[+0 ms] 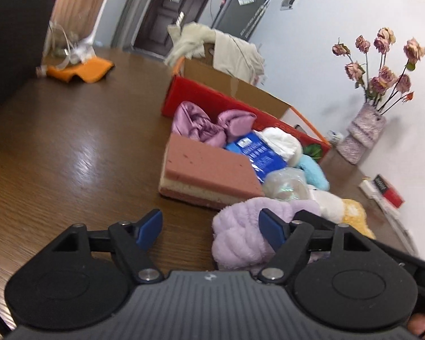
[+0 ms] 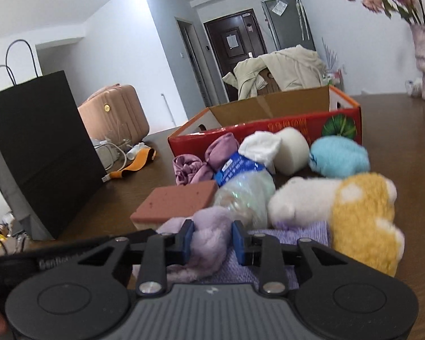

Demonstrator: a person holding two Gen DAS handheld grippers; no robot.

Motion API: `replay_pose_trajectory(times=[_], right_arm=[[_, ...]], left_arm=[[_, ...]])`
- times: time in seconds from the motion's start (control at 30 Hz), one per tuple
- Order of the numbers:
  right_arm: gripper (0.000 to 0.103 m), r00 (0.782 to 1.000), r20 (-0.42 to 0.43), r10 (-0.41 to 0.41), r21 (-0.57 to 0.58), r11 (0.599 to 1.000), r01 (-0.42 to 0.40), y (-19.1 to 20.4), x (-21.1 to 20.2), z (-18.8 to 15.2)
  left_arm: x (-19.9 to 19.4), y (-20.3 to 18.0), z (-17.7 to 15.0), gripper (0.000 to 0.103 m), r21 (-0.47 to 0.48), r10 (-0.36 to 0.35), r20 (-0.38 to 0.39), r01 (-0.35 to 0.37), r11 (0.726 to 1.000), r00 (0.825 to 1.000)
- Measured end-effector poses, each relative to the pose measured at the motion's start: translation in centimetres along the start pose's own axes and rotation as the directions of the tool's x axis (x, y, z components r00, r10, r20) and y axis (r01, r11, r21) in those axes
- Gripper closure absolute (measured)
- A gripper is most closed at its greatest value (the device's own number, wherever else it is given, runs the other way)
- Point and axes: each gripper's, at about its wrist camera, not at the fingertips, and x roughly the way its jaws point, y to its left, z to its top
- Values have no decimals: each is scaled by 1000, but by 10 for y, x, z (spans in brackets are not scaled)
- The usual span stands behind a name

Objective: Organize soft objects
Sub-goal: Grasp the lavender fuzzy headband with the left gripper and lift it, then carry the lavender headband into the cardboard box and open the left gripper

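Observation:
A pile of soft things lies on the brown table in front of a red cardboard box (image 1: 212, 96) (image 2: 269, 127). A fluffy lilac headband (image 1: 238, 235) (image 2: 209, 238) lies nearest. My right gripper (image 2: 212, 242) is shut on the lilac headband. My left gripper (image 1: 209, 228) is open, its right finger against the headband's left side. Behind lie a pink sponge (image 1: 209, 170) (image 2: 175, 201), a purple satin cloth (image 1: 209, 124) (image 2: 195, 161), a blue packet (image 1: 257, 150), a light-blue plush (image 2: 338, 155) and a yellow-and-white plush (image 2: 359, 215).
A black paper bag (image 2: 39, 153) stands at the left. An orange cloth (image 1: 79, 69) lies at the far table edge. A vase of dried roses (image 1: 365, 133) stands by the wall at the right. A red-and-white box (image 1: 385, 192) lies by the wall.

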Motion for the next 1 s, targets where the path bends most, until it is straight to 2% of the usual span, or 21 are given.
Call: replay_pose_trajectory(times=[0.1,0.17,0.23,0.27,0.3,0.4,0.57,0.7,0.77,0.87,1.0], right_arm=[[76,1000,4,-12,28,1000,12,-5,0,-1],[79,1000,4,0,76,997,0,-13,1,-2],[82,1000,2,22,121,992,-22,-20,2,-2],[82,1000,2,26,124,992,-26,-21,2,-3],[83,1000,3,28,126,992,-28,-21,2,-2],[87,999,16,47,127,991,-48,-19,-1,-1],[88,995,53,85,110,990,-91,-15,-12,17],[88,988,98,118,83,988,-126,-8,-13,60],[87,986,102,134,73,987,-142,-9,-2,89],[87,983,71,170,89,980,-176,-17,29,144],[87,981,8,196,154,969,-195,-37,100,220]], left_arm=[[6,2,2,35,-39,-54,-58,52,998,997],[6,2,2,41,-52,-75,-70,72,996,995],[7,1,2,57,-53,-110,-80,105,993,991],[8,0,1,71,-60,-134,-89,129,990,987],[8,-1,1,75,-67,-149,-87,144,987,985],[-1,-6,3,81,-55,-134,-39,132,990,990],[-22,-22,31,82,5,-157,63,157,988,986],[-22,-44,79,83,117,-172,135,157,981,976],[-14,-55,109,83,162,-171,141,148,976,975],[11,-68,163,83,195,-167,150,137,971,974],[79,-75,232,83,213,-104,143,72,974,984]])
